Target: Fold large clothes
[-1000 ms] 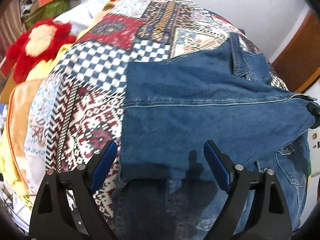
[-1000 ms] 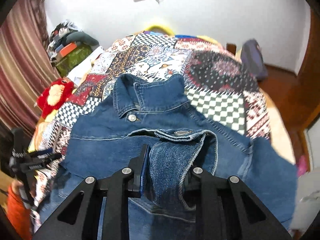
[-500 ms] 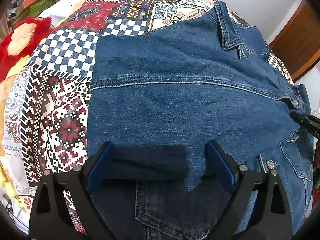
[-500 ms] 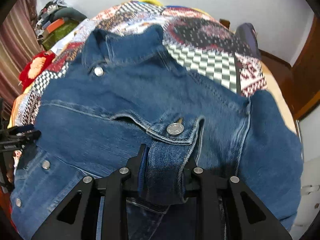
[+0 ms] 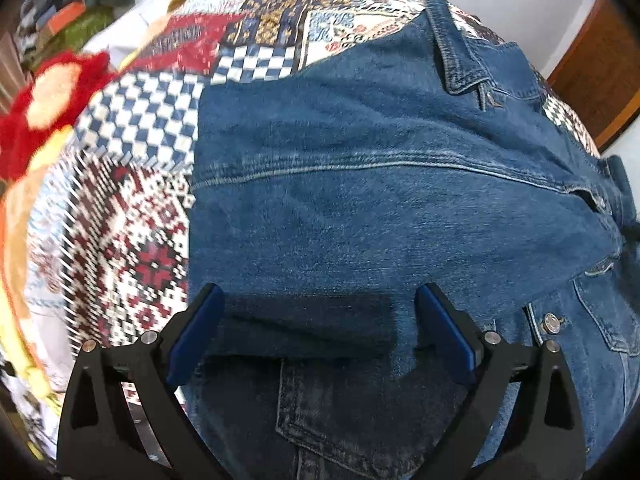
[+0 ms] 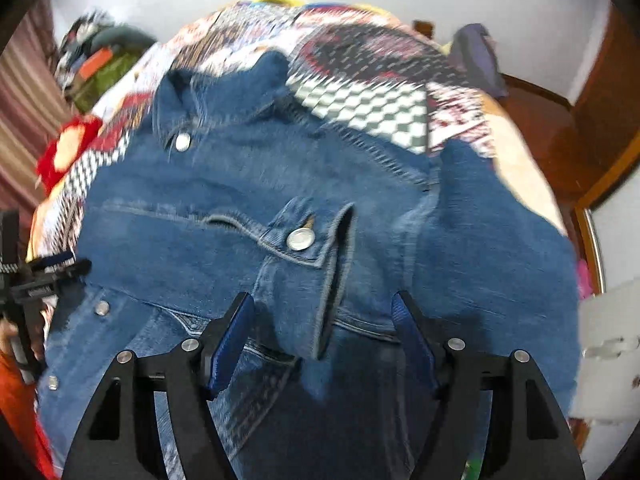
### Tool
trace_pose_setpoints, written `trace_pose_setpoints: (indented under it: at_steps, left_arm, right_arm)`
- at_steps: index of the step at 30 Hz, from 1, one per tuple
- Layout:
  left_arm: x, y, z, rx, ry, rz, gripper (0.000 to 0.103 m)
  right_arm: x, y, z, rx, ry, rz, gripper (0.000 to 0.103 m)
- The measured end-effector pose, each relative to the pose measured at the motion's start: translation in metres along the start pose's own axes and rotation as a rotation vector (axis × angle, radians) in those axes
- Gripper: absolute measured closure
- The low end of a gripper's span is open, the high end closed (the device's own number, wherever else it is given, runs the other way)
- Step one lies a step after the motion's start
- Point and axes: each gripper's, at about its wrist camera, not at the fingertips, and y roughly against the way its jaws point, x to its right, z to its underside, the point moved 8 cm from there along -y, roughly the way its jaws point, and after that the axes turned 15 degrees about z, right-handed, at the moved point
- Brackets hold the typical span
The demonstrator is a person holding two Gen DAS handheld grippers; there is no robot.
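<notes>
On the patchwork bedspread (image 5: 132, 208) below white walls, both claws gape over the denim jacket (image 5: 380, 208).

Setting: a bedroom in a home. Bed covered by a patchwork quilt (image 5: 256, 60); red plush toy (image 5: 44, 96) at its edge; heap of clothes (image 6: 100, 64) by a striped curtain (image 6: 24, 120); white walls, wooden door frame (image 6: 600, 128)

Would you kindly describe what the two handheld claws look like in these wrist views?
Both the left claw and the right claw look alike: matte black frames with triangular cut-outs, silver round bolt heads along the arms, and flat blue pads lining each finger's inner face. No cables or sleeves show.
</notes>
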Motion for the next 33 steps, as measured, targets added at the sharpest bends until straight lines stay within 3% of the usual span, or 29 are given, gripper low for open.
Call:
trace_pose_setpoints:
  at_steps: [6,12,16,21,27,33]
  left_arm:
    - [0.034,0.031,-0.025,0.063,-0.104,-0.012,0.005]
    - [0.084,0.059,-0.066,0.167,-0.151,0.071,0.005]
    - [0.123,0.062,-0.085,0.205,-0.166,0.179,0.005]
    - [0.164,0.04,-0.093,0.172,-0.236,0.181,0.005]
    - [0.193,-0.013,-0.084,0.066,-0.304,0.18,0.005]
    - [0.202,-0.053,-0.062,-0.038,-0.302,0.191,0.005]
  right_arm:
    - [0.044,0.041,-0.008,0.094,-0.089,0.044,0.034]
    - [0.096,0.071,-0.005,0.159,-0.199,0.091,0.034]
    - [0.141,0.079,0.025,0.155,-0.346,0.107,0.034]
    - [0.186,0.07,0.073,0.084,-0.545,0.069,0.033]
    - [0.211,0.04,0.119,-0.027,-0.685,0.008,0.033]
    - [0.222,0.004,0.128,-0.097,-0.83,-0.178,0.033]
